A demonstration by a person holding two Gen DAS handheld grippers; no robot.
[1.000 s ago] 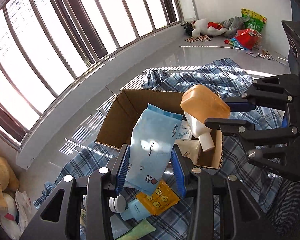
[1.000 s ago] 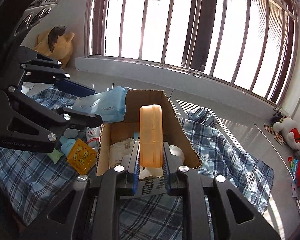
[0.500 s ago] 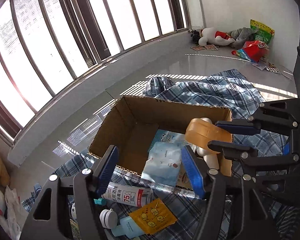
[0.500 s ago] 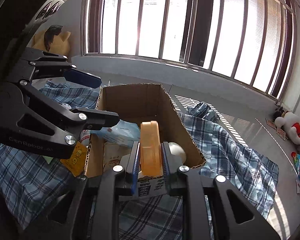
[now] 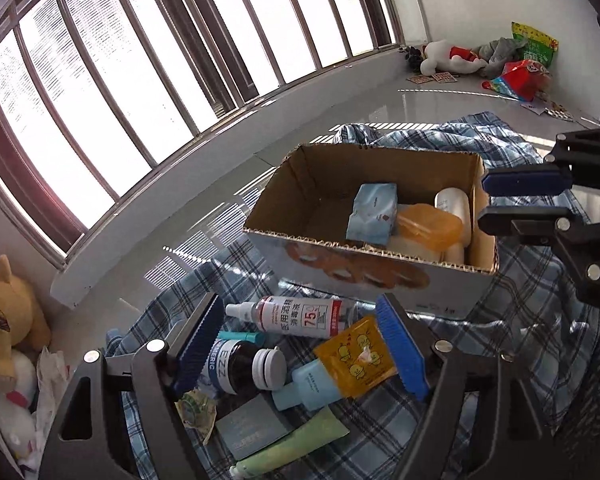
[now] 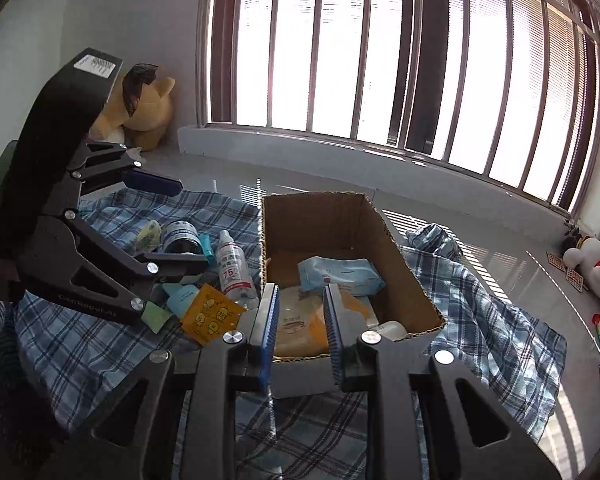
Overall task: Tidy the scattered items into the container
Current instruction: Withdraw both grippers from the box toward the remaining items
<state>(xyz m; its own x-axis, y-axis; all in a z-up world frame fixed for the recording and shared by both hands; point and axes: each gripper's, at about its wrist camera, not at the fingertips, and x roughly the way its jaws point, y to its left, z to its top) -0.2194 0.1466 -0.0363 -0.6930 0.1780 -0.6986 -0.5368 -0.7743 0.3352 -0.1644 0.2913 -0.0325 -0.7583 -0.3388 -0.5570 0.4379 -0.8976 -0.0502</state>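
Plaid cloth [image 5: 512,320] surrounds the cardboard box [image 5: 364,272], far half bare.

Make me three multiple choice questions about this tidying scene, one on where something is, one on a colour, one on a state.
1. Where does the orange case lie?
A. On the plaid cloth
B. Inside the cardboard box
C. On the window sill

2. What colour is the sachet printed with ducks?
A. Yellow-orange
B. Purple
C. White

3. What is between the pads of the left gripper?
A. The blue wipes pack
B. The spray bottle
C. Nothing; it hangs over the loose items

Answers:
1 B: the case rests in the cardboard box beside the blue wipes pack.
2 A: its face is yellow-orange.
3 C: the pads stand far apart, opening, touching nothing; the spray bottle lies on the plaid cloth below.
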